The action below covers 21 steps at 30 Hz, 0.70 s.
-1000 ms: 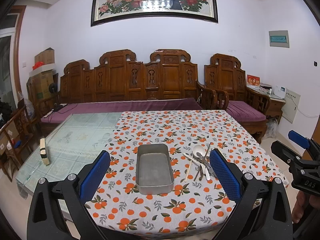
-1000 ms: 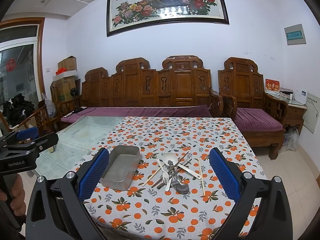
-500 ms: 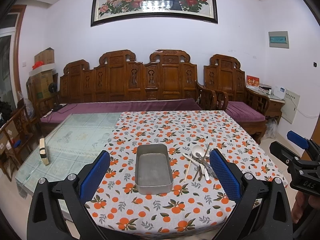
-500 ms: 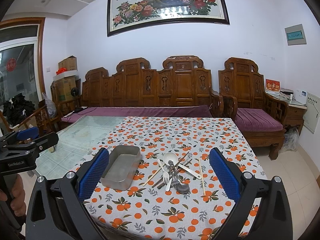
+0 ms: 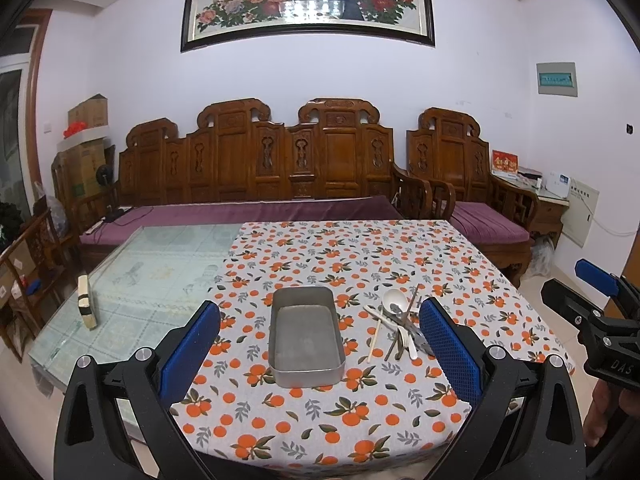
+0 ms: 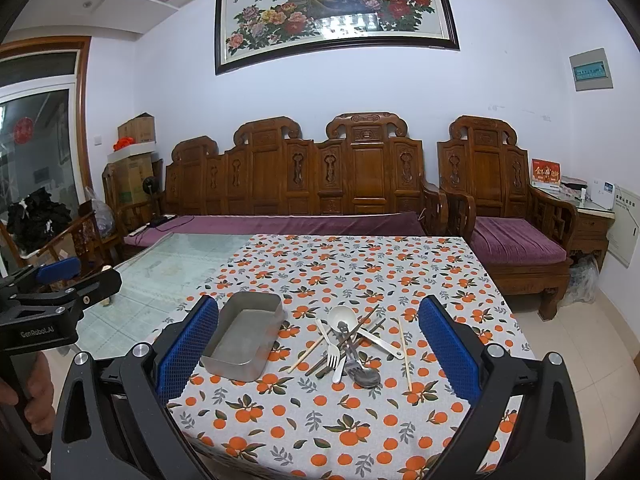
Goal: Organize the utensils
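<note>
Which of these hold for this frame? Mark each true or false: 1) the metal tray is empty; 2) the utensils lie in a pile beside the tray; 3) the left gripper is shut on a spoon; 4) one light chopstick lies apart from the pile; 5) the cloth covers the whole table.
1) The metal tray is empty: true.
2) The utensil pile lies on the cloth beside the tray: true.
3) The left gripper is shut on a spoon: false. It is open and holds nothing, as is the right gripper.
4) One light chopstick lies apart from the pile: true.
5) The orange-print cloth covers the whole table: false. The glass tabletop is bare on one side.
</note>
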{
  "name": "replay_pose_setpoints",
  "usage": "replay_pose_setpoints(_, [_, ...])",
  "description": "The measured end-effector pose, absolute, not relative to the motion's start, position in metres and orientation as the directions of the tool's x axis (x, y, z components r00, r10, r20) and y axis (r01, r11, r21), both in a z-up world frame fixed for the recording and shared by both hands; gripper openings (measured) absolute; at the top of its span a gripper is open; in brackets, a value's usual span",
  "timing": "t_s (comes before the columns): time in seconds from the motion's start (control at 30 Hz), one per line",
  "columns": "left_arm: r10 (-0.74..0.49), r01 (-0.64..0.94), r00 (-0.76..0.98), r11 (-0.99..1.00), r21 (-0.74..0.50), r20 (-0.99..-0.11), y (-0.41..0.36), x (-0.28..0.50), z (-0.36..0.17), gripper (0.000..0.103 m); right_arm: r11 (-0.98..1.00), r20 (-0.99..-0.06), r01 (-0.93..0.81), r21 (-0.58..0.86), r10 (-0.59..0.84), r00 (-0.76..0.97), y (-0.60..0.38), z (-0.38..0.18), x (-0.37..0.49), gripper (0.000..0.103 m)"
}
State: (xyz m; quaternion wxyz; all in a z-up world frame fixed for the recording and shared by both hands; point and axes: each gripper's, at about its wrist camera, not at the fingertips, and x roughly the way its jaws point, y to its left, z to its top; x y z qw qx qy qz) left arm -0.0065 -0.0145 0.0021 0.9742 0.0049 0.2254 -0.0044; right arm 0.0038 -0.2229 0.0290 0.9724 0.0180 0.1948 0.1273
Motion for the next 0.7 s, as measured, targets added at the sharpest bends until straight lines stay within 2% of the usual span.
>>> replay_pose_setpoints(0.2, [-0.007,0.014,0.888,1.000,0.012,-0.459,-0.013,-0.003,-0.006,0.096,0.968,-0.400,-0.238,0.085,0.252,0.881,-0.221,0.022,0.009,0.100])
replay_pose_setpoints(0.7, [-0.037,0.059,0.813,0.998,0.019,-0.581,-0.015,0.037,-0.050,0.096,0.968,-0.476,-0.235,0.089,0.249,0.844,-0.234,-0.021,0.060,0.100])
